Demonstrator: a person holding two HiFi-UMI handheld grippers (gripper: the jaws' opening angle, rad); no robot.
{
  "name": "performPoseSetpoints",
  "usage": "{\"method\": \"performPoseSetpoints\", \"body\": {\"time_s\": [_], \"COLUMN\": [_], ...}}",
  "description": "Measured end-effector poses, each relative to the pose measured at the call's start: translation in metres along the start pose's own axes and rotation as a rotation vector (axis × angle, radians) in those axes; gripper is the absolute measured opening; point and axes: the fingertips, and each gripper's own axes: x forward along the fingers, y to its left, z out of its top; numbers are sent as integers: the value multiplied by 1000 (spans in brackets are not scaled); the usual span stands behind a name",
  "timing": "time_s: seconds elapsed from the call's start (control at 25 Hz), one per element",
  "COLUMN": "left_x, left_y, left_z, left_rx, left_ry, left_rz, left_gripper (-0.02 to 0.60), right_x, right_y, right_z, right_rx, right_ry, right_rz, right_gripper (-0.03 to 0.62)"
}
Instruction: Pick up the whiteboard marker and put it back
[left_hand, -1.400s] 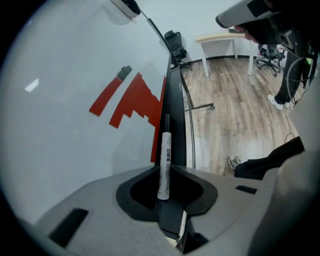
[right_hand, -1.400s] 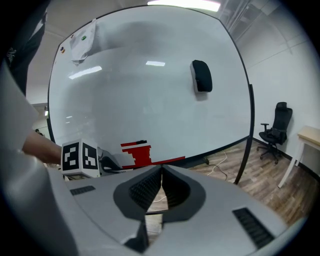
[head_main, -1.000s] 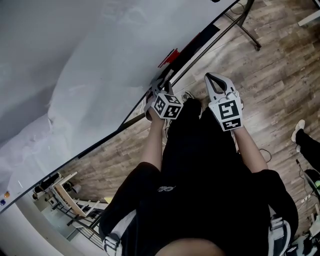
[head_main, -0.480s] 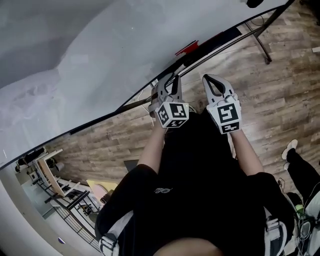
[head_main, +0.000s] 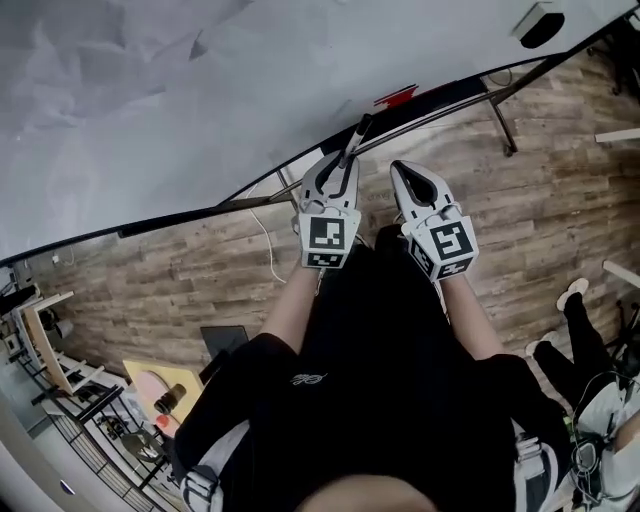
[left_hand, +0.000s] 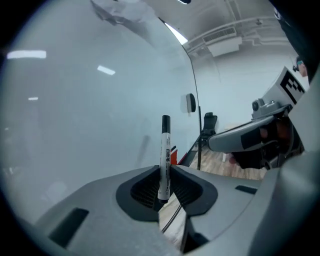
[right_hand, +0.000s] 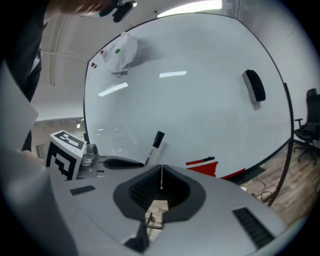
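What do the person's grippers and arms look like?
The left gripper and right gripper are pale grey plastic with dark ribbed pads. Each bears a white cube with black square markers. The person wears a black short-sleeved top.

The person wears a black short-sleeved top (head_main: 400, 390) with a white logo (head_main: 308, 379), and the left gripper (head_main: 343, 165) and right gripper (head_main: 400, 172) are pale grey shells, black-padded, each bearing a black-and-white marker cube (head_main: 325, 242).

Reaches both bare forearms (head_main: 296, 302) forward, side by side; grips a marker (left_hand: 164, 152) upright in the left gripper (head_main: 338, 166); holds the right gripper (head_main: 402, 172) closed, empty.
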Motion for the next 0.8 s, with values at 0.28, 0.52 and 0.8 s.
{"method": "performPoseSetpoints", "body": {"time_s": [0.28, 0.52, 0.8], "left_x": [-42, -50, -55], "left_y": [-11, -19, -46], "left_z": [37, 39, 49], "left_rx": [-155, -181, -171], "left_ry": [-243, -303, -318], "left_rz": [-132, -200, -280], "left_gripper": [67, 67, 67], "right_x": [-18, -32, -61], "right_y": [48, 50, 42], "right_z": [25, 25, 23], "right_rx": [-41, -67, -4], "right_ry": [-47, -36, -47], "right_rz": [73, 8, -54], "right_gripper": [3, 4, 5]}}
